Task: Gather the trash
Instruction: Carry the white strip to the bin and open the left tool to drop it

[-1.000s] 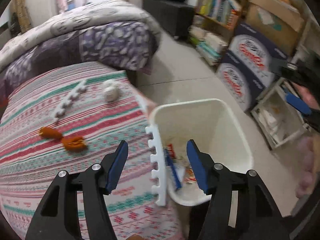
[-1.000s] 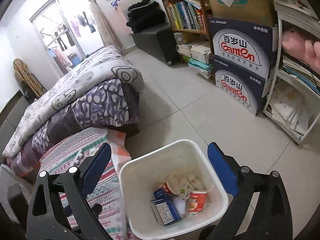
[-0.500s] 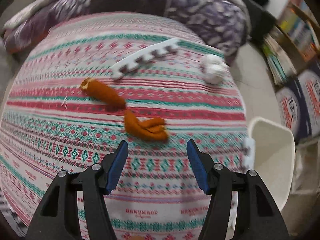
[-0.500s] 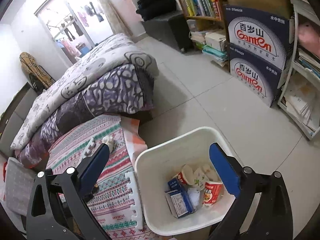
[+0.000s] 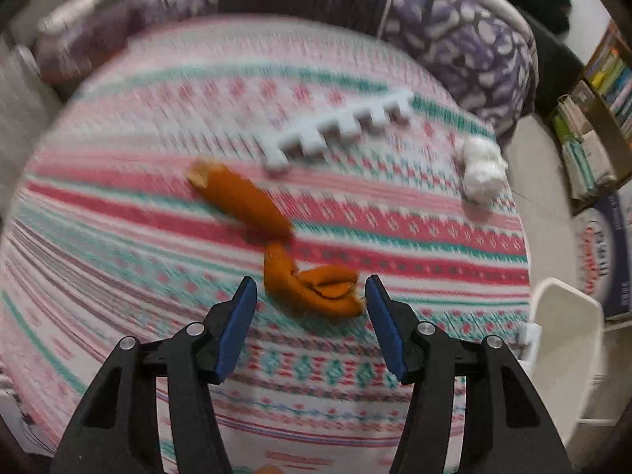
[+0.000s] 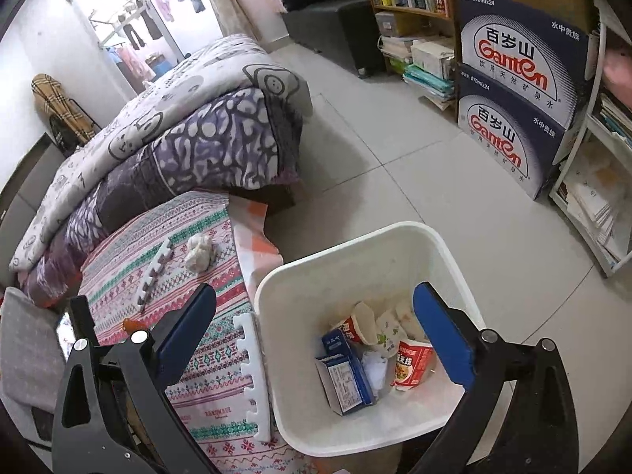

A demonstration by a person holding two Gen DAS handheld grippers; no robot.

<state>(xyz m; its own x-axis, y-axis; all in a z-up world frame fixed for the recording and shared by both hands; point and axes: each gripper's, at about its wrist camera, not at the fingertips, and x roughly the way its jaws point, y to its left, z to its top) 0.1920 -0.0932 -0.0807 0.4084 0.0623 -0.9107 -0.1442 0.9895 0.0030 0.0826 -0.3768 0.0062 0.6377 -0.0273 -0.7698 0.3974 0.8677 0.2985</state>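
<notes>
Closest in, the left gripper hangs over the patterned bedspread with its blue pads spread; the jaws have just been easing inward, yet nothing is pinched. The nearer curl of orange peel lies on the cloth in the gap between them, untouched as far as I can tell, since the picture is smeared by motion. I would say this peel is the piece being gone after now.

The right gripper stands wide open and empty above the white bin, which sits on the floor hard against the bed's edge. The bin already holds a fair haul: a blue carton, crushed instant-noodle cups and crumpled paper.

Further up the bed, plenty is left. A second orange peel lies just beyond the first, then a white notched foam strip, and off toward the bed's edge a white tissue wad. Another foam strip rests on the bedspread right beside the bin's wall.

So the job looks roughly half done, with five pieces to go.
</notes>
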